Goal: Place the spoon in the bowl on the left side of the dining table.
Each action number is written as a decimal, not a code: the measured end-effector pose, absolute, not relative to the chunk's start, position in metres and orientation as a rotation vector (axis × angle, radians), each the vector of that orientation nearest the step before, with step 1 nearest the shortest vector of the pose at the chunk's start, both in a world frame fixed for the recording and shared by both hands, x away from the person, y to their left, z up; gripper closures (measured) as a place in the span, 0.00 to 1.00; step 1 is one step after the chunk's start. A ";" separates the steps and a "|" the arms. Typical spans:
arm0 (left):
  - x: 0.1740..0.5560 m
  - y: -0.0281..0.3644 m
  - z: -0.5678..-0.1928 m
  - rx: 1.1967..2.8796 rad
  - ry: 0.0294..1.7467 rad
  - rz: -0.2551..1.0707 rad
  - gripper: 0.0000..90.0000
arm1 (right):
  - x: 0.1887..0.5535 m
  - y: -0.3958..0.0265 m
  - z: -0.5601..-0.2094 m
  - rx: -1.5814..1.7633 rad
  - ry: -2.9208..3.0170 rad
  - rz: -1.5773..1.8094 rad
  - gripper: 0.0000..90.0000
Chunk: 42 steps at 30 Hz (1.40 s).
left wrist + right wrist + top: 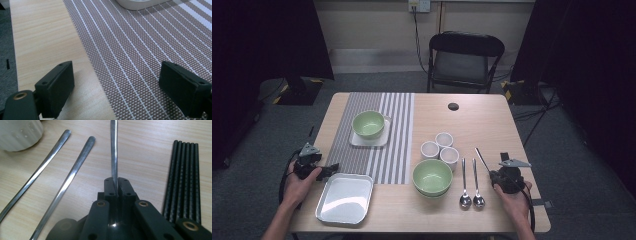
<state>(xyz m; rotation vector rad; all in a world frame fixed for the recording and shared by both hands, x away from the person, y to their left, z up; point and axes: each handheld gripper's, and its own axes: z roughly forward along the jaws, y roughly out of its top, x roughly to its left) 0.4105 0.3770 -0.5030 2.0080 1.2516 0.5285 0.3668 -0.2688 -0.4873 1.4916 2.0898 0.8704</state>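
Note:
My right gripper [493,173] rests near the table's right front edge, shut on a slim metal utensil [482,159] whose handle points away toward the back left. In the right gripper view the pads [110,187] pinch that handle [114,150] between them. Two metal spoons [470,186] lie side by side just left of it, shown as two handles [75,170] in the right gripper view. My left gripper [333,170] lies at the table's left edge, open, with its jaws [116,75] wide apart over the edge of the striped placemat [140,50] and nothing between them.
A green bowl [432,177] sits left of the spoons, with three white cups [443,147] behind it. Another green bowl [368,123] stands on a white square plate [383,139]. A metal tray [344,198] lies front left. Black chopsticks [185,177] lie right of my right gripper. A chair [464,55] stands beyond the table.

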 end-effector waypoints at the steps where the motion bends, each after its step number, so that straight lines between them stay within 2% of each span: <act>1: 0.411 0.377 -0.503 2.008 1.252 0.530 0.14 | 0.366 -0.268 -0.487 1.490 2.084 0.870 0.96; 42: 0.411 0.377 -0.503 2.008 1.253 0.530 0.14 | 0.359 -0.276 -0.472 1.487 2.019 0.970 0.96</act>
